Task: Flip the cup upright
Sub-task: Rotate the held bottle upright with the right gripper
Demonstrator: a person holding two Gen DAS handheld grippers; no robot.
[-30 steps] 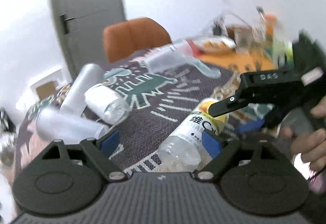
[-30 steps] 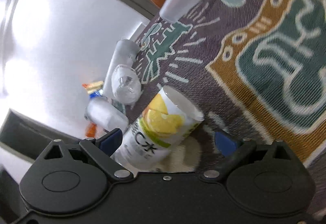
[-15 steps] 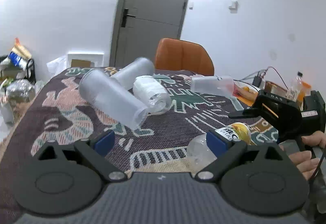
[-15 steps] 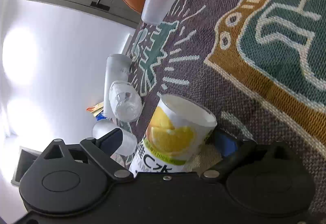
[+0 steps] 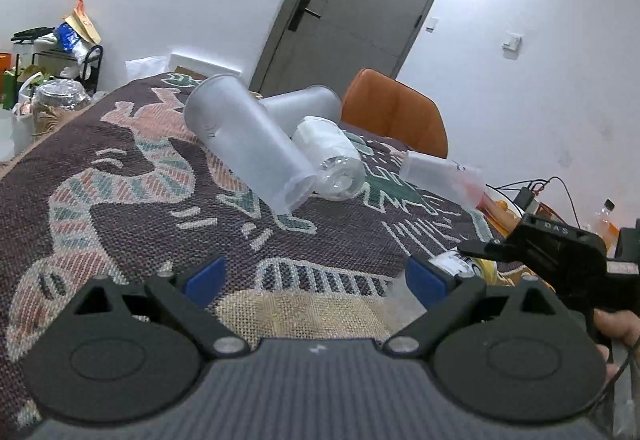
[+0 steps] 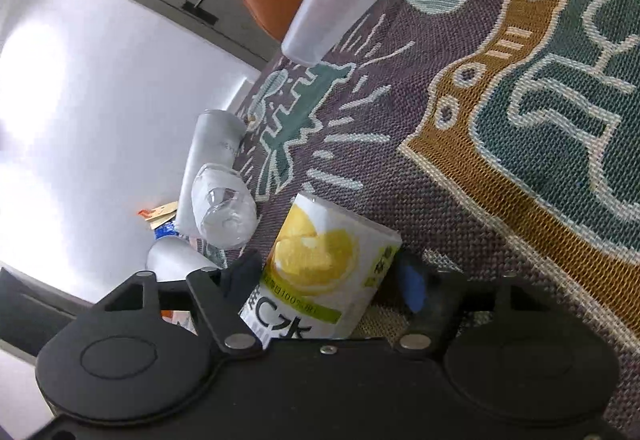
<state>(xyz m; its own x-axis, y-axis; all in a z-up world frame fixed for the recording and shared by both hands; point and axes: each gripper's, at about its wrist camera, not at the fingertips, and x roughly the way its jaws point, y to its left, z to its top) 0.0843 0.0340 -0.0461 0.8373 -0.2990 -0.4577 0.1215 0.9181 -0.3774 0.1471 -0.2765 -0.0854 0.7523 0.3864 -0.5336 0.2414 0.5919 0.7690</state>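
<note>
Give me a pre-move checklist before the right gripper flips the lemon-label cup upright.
1. Lemon-label cup sits between the right gripper fingers: ok.
2. Both pads pressing firmly on the cup: cannot tell; the blue pad side may not be touching.
3. Cup upright: not ok, it lies on its side on the woven cloth.
4. Left gripper open, empty and off the cup: ok.
5. Neighbours out of the swing: ok; the clear bottle lies apart from the cup, off to one side.
</note>
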